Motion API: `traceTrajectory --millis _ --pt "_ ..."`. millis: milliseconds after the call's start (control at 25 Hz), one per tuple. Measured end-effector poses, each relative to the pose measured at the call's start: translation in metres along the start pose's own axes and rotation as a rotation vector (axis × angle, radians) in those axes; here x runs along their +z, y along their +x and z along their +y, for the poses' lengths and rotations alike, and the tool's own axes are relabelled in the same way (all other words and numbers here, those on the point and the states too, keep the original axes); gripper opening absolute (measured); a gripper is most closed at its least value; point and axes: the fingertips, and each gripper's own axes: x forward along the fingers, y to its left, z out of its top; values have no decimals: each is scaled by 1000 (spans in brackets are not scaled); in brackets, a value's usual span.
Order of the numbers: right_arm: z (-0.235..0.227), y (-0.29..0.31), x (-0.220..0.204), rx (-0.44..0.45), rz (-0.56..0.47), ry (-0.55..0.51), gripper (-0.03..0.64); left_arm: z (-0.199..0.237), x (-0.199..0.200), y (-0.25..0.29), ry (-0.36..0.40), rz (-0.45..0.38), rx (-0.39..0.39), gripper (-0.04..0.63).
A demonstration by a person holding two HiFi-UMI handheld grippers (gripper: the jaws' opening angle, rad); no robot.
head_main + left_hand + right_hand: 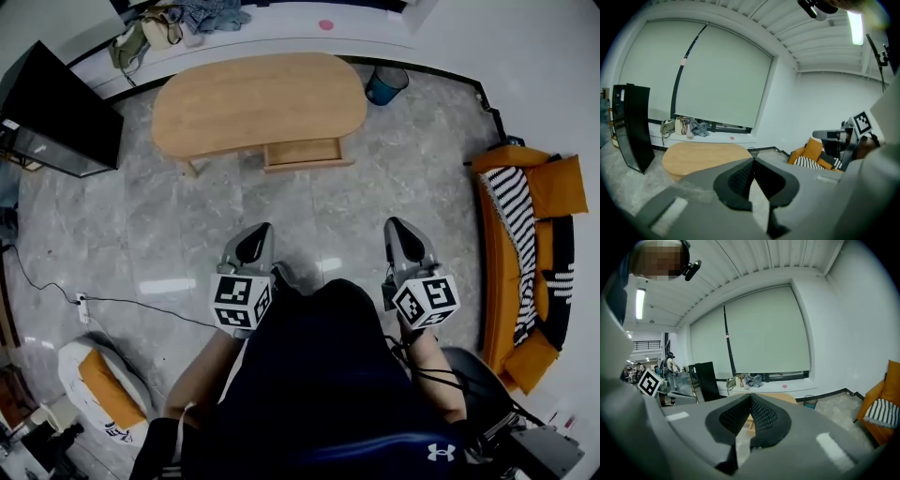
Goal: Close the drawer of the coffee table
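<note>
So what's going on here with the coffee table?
A person stands a little way back from the wooden coffee table, a tool in each hand. Its drawer is pulled out toward them, not yet closed. The left tool and right tool are both shut, empty, touching nothing.

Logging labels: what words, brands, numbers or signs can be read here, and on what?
Readable words or numbers: none.
White brand logo, no letters: on the shirt.
Black-and-white square markers: on the left gripper and right gripper.
Print on the white bag: too small to read.
</note>
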Motion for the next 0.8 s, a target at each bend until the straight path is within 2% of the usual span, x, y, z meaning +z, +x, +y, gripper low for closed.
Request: traceTrajectory --millis 160,320,560,800 --pt "-4 15 2 -34 12 4 2 18 1 6 -16 13 -9 2" --pt "-4 31 1 -32 31 12 2 32 -1 14 -30 38 -7 2" --pt "-15 66 -9 -1 58 40 2 45 7 37 -39 46 6 2" --pt "-37 113 2 62 63 59 2 61 29 66 -33 32 69 2"
